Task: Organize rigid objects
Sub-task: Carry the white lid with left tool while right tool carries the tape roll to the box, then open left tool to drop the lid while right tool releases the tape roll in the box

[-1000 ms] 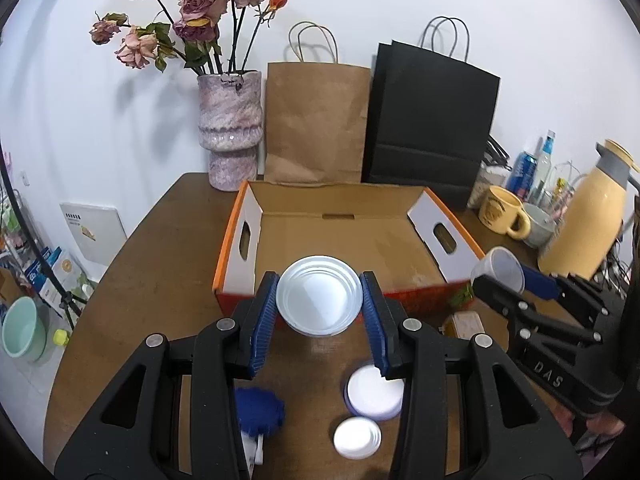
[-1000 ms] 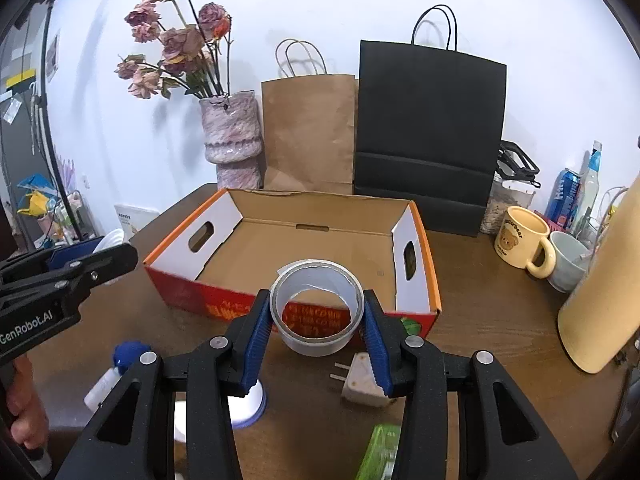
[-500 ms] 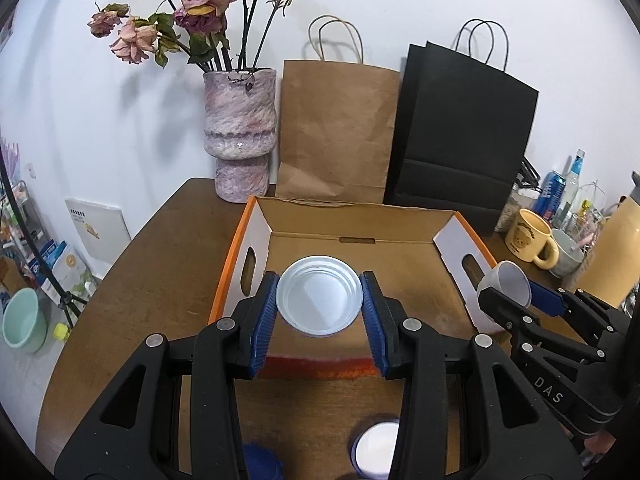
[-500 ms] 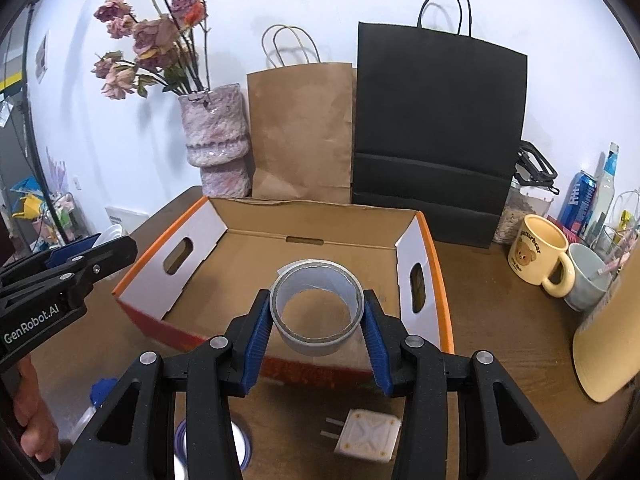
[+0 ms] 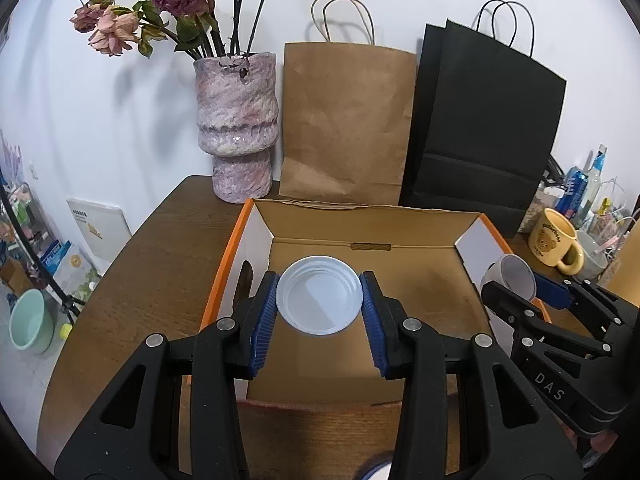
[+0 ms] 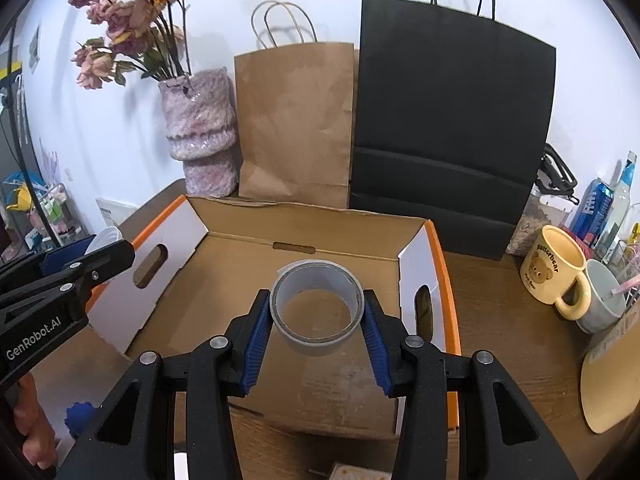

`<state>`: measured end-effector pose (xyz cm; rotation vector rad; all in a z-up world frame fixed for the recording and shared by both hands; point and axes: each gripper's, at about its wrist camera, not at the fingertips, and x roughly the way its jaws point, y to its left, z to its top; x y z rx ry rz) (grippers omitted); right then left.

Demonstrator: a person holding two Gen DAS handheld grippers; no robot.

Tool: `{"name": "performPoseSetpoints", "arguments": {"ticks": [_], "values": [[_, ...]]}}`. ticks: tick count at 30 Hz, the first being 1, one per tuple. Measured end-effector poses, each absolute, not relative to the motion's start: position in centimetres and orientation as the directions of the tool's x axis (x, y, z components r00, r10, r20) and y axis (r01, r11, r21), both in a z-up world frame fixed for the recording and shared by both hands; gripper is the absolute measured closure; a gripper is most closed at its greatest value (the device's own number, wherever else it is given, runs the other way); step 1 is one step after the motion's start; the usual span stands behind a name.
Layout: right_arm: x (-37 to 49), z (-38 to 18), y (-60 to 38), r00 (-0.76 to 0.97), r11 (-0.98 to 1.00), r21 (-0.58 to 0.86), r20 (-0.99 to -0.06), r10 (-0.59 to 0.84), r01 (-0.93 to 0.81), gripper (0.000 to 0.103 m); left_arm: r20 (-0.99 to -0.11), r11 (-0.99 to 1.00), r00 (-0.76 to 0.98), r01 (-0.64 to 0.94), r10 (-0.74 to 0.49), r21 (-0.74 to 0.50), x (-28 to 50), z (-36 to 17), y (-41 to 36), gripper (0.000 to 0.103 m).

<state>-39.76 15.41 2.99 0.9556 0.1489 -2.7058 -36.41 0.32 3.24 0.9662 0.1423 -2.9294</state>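
Carrying everything is a brown wooden bench, which runs to a white wall at the far side. Largest item on it: an open cardboard box with orange outer edges, white side flaps with hand slots, and a bare brown floor. Behind the box, against the wall, stand a black paper bag on the right and a brown paper bag just left of it, touching or nearly so. Farther left is a mottled pink vase holding dried roses. Right of the box sit a yellow mug with a bear print and a grey cup just beside it.

Left gripper: closed on a round white lid, its blue pads pressing the rim on both sides. The lid is held above the box floor, in the near-left part of the box, face tilted toward the camera.

Right gripper: closed on a roll of grey tape, pads clamping the outer wall left and right, the hole of the roll facing the camera. The roll hangs over the box interior, toward its near-right side.

Both grippers are side by side over the box, apart from each other. A small blue object lies on the bench near the left corner of the box; its kind cannot be told.
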Motion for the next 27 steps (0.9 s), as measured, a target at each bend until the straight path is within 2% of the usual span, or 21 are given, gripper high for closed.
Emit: {"name": "performPoseSetpoints", "arguments": {"ticks": [22,23,24,25,27], "values": [[-42.1,0.2,15.6,-0.710,-0.960,-0.021,-0.677,-0.193,0.281,0.055,-0.665,-0.995,-0.743,0.098,-0.076,0.005,-40.1,0.0,0.9,0.065],[-42.1,0.2,15.6,-0.711,-0.961,-0.020,-0.677,-0.189,0.275,0.055,-0.667,-0.995,-0.742,0.095,-0.073,0.003,-40.1,-0.1,0.8,0.062],[-42.2,0.2,15.8,-0.710,-0.963,-0.021,-0.680,-0.183,0.268,0.055,-0.670,-0.996,-0.739,0.093,-0.069,0.000,-40.1,-0.1,0.8,0.048],[-42.3,0.1,15.8,-0.708,-0.965,-0.020,-0.683,-0.179,0.263,0.054,-0.669,-0.995,-0.739,0.102,-0.079,0.005,-40.1,-0.1,0.8,0.029],[-42.7,-0.1,16.1,-0.700,-0.970,-0.018,-0.695,-0.162,0.243,0.051,-0.662,-0.994,-0.744,0.112,-0.092,0.012,-40.1,0.1,0.7,0.016]]}}
